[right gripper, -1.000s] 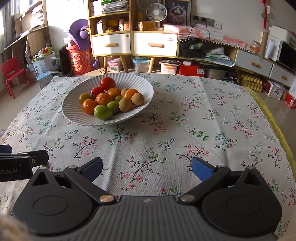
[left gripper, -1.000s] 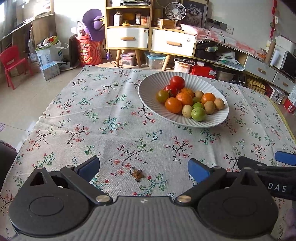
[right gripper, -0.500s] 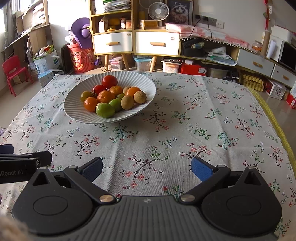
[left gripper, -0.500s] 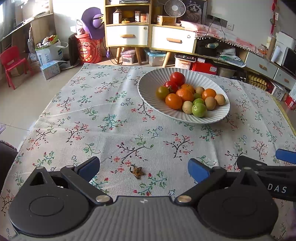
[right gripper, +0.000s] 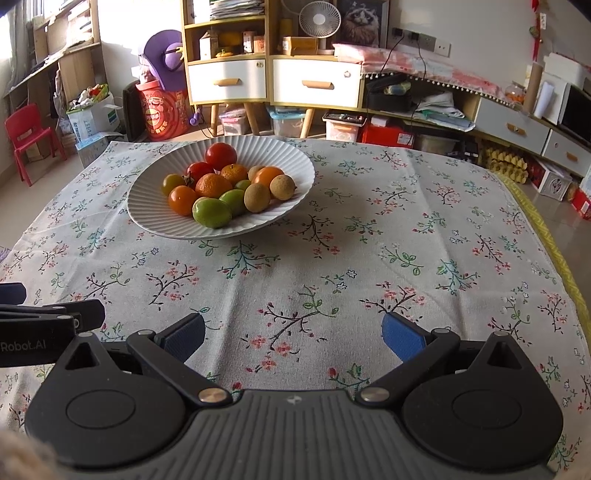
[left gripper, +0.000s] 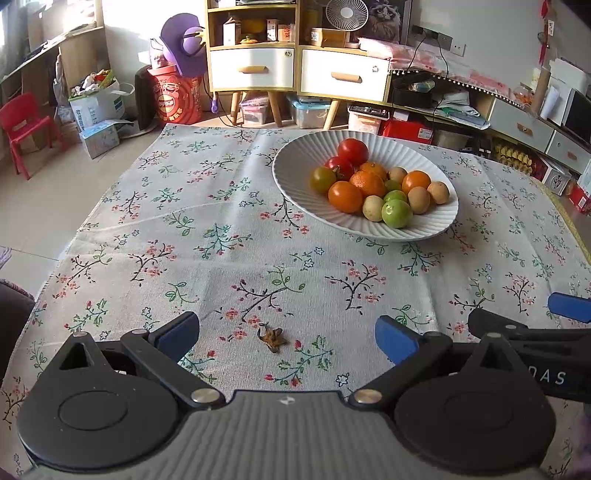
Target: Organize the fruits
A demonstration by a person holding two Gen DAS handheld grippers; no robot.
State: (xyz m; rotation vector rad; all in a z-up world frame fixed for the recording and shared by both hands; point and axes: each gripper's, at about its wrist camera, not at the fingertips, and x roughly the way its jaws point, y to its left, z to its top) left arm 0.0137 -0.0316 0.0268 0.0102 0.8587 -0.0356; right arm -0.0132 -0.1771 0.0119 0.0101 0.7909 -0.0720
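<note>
Centrally, white ribbed bowl (right gripper: 147, 206) heaped with red, orange, green fruits (right gripper: 221, 184), both hand-held grippers (left gripper: 287, 334) (right gripper: 291, 336) spread, empty

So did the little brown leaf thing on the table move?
No. The brown scrap sits by the same small red flowers on the tablecloth as before. It only looks shifted because the left hand-held gripper tilted a little.

Lived-in home living room, floral tablecloth (left gripper: 229, 236), drawer cabinet (right gripper: 273, 85), desk fan (right gripper: 319, 18), child's red chair (left gripper: 22, 129)
</note>
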